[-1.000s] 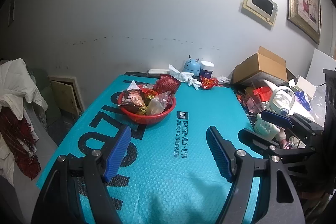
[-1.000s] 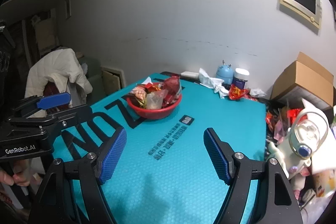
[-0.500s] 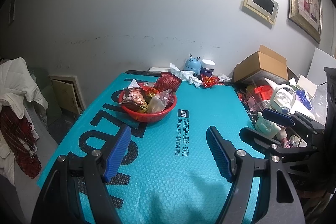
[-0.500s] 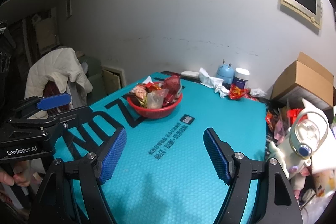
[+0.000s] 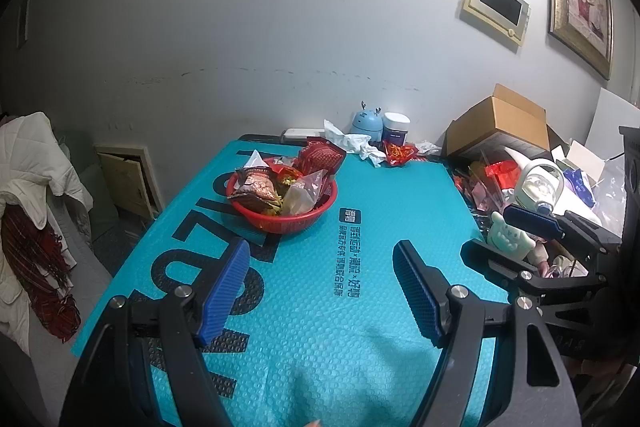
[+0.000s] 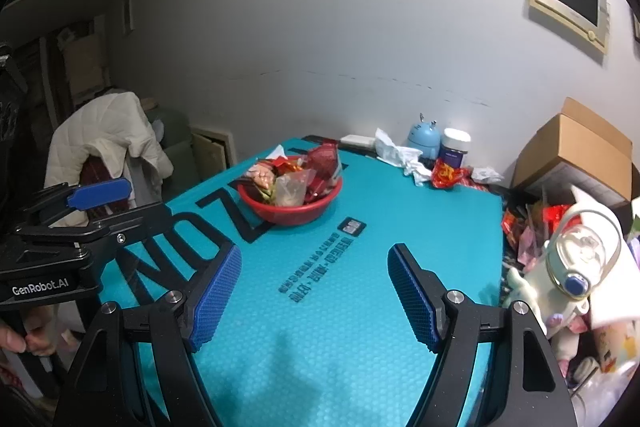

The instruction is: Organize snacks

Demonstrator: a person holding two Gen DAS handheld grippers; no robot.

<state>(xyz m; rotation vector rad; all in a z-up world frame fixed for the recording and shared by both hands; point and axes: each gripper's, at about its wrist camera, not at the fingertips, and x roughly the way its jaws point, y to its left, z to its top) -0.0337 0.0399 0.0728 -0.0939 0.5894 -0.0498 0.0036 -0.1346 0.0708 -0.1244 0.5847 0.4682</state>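
A red basket (image 5: 294, 221) (image 6: 288, 213) heaped with snack packets stands on the teal mat (image 5: 320, 307) (image 6: 340, 307) toward the far left. A loose red snack wrapper (image 5: 398, 151) (image 6: 447, 174) lies at the mat's far edge. My left gripper (image 5: 320, 279) is open and empty, held above the mat well short of the basket. My right gripper (image 6: 314, 285) is open and empty too, above the mat's near middle. Each gripper shows at the edge of the other's view, the right one (image 5: 532, 223) and the left one (image 6: 98, 193).
A blue deer-shaped gadget (image 5: 366, 121), a white-lidded jar (image 5: 395, 129) and crumpled tissue (image 5: 352, 143) sit by the back wall. A cardboard box (image 5: 498, 125), a white bottle (image 6: 576, 259) and clutter fill the right side. A chair with a white jacket (image 6: 104, 135) stands left.
Both grippers have drifted back slightly from the basket and stayed open; the basket looks a little farther away. Nothing on the mat has moved.
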